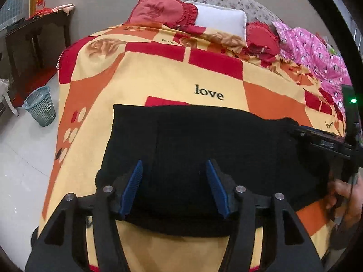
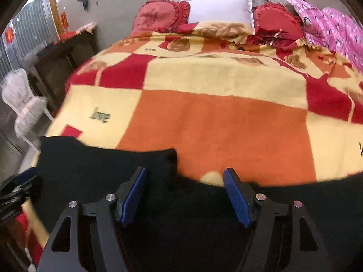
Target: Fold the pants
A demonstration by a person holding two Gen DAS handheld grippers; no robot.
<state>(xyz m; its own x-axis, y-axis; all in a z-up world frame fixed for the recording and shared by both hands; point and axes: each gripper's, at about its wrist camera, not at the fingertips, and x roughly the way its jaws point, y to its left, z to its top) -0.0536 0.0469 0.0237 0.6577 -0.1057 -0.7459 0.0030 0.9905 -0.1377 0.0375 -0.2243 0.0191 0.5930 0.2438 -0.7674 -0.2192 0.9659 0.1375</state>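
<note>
Black pants (image 1: pixel 204 149) lie folded into a broad dark block on the patterned blanket (image 1: pixel 158 79) of a bed. My left gripper (image 1: pixel 174 165) hovers over their near part, blue pads (image 1: pixel 133 185) apart and nothing pinched between them. The right gripper's black body (image 1: pixel 317 140) reaches in over the pants' right end, with a hand (image 1: pixel 344 195) behind it. In the right wrist view the pants (image 2: pixel 102 170) fill the lower picture. My right gripper (image 2: pixel 185 171) stands open above their far edge, empty. The left gripper (image 2: pixel 18 190) shows blurred at the left border.
Red frilled cushions (image 1: pixel 163 11), a white pillow (image 1: pixel 220 18) and a pink quilt (image 1: pixel 317 52) lie at the head of the bed. A green mesh bin (image 1: pixel 40 106) stands on the floor to the left, near a dark table (image 1: pixel 34 36). A white chair (image 2: pixel 22 104) is beside the bed.
</note>
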